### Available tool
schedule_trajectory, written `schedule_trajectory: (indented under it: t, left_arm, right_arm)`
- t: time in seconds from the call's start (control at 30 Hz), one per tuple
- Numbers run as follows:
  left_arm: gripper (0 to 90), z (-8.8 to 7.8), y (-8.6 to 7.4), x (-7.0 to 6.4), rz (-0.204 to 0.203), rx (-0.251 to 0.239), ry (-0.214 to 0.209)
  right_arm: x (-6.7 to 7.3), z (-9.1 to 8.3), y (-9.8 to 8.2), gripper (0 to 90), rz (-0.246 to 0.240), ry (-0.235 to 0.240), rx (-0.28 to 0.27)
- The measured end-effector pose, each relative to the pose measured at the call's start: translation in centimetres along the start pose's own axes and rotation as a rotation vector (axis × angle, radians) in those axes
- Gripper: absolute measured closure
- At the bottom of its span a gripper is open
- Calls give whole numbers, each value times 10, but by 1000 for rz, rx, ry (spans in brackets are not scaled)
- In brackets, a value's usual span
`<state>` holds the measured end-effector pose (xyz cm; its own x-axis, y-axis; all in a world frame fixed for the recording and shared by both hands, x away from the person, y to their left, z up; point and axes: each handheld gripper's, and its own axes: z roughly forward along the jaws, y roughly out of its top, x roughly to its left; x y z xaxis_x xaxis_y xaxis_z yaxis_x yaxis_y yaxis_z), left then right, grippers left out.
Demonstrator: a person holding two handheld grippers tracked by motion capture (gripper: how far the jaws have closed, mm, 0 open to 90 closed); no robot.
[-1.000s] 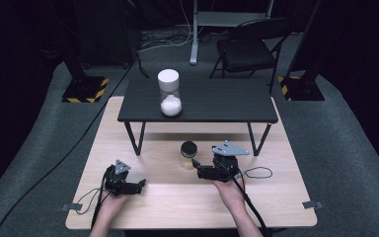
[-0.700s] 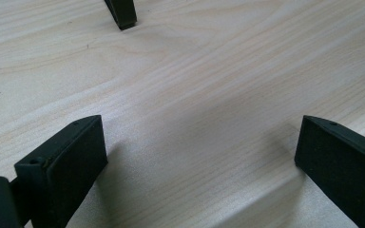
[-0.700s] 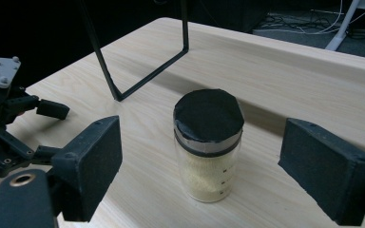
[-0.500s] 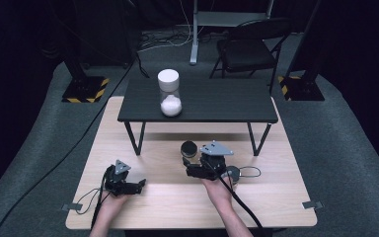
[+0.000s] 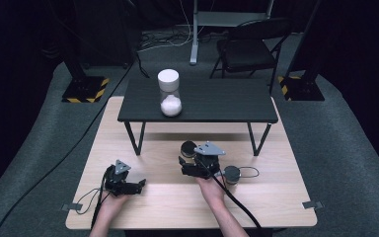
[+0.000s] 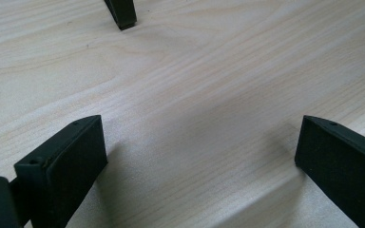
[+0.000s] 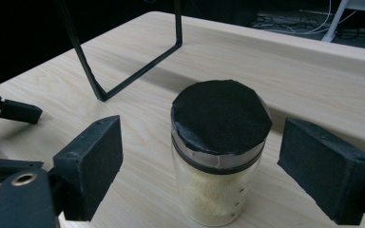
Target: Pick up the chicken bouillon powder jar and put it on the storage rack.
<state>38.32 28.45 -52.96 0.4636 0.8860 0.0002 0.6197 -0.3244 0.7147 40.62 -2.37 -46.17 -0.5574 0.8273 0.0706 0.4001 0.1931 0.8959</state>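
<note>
A clear jar point(image 7: 221, 114) with a black lid and pale yellow grains stands upright on the light wooden table point(image 5: 168, 197). In the high view the jar point(image 5: 188, 147) is near the table's middle. My right gripper point(image 7: 208, 164) is open, one jaw on each side of the jar, and neither pad touches it. From above, the right gripper point(image 5: 187, 159) sits just in front of the jar. My left gripper point(image 5: 135, 185) rests at the front left, open. Only bare wood lies between the left gripper's point(image 6: 199, 156) jaws.
A low black table point(image 5: 212, 106) stands across the far half of the wooden table and carries a white hourglass-shaped container point(image 5: 169, 94). Its thin black legs point(image 7: 92, 76) are beyond the jar to the left. A dark round object point(image 5: 232, 174) lies right of my right hand.
My right gripper has moved left and lower, from the jar's right to astride it. The dark round object behind it came into sight. The left gripper has stayed put.
</note>
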Motion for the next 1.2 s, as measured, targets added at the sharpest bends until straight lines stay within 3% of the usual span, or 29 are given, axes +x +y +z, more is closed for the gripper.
schedule_trajectory:
  t: [0.4,0.5,1.2]
  left_arm:
    - [29,0,0,0,0,0,0]
    - [29,0,0,0,0,0,0]
    - [28,0,0,0,0,0,0]
  right_arm:
    - [-3,18,-7,148,-6,-34,-7]
    - [-4,23,-9,153,13,-16,-9]
    - [-8,48,-21,190,14,-37,26]
